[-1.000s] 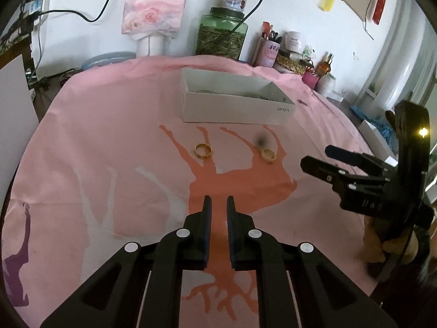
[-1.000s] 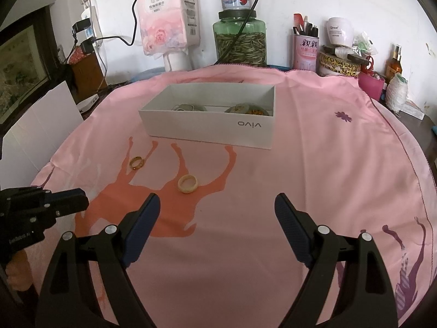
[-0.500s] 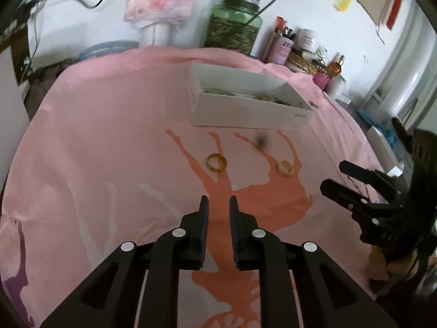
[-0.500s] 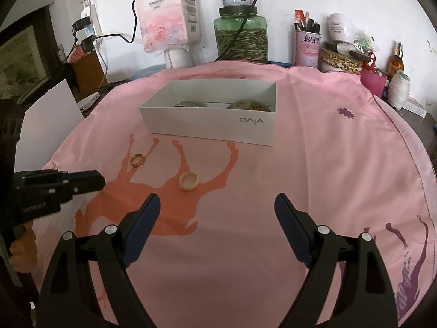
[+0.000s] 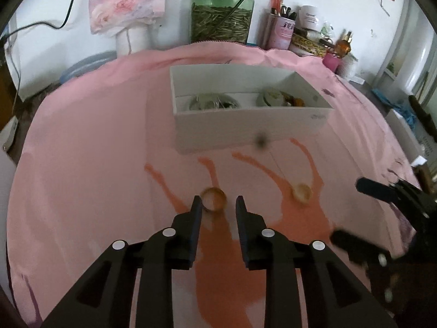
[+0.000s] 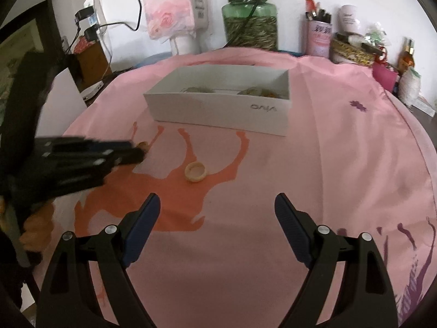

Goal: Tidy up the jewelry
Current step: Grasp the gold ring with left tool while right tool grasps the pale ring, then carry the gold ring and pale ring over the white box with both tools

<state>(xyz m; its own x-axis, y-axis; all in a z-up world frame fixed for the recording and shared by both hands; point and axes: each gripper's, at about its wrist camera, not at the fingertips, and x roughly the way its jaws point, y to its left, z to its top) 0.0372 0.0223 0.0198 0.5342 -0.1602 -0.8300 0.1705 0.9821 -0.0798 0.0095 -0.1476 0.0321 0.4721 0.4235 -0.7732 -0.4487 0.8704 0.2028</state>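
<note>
Here the left gripper [image 5: 217, 207] has its fingers slightly parted around the gold ring [image 5: 214, 199] on the pink cloth [image 5: 82, 150]; the right gripper [image 6: 217, 216] gapes wide near the cream ring [image 6: 195, 171], before the box [image 6: 218, 112].

cloth [image 5: 82, 142] pink w/ orange print | box [image 5: 245, 134] white | ring [image 5: 214, 198] gold | jar [image 5: 221, 16] green

The left wrist view looks forward along its own jaws, low and close over the pink cloth [image 5: 82, 150], toward the white box [image 5: 245, 125] and the back wall. The right wrist view faces the same way from further right and a little further back. Both views share the box [image 6: 218, 109], the cream ring [image 5: 301, 191] [image 6: 195, 172], the green jar [image 5: 221, 19] [image 6: 250, 24], and each shows the other gripper at its edge.
</note>
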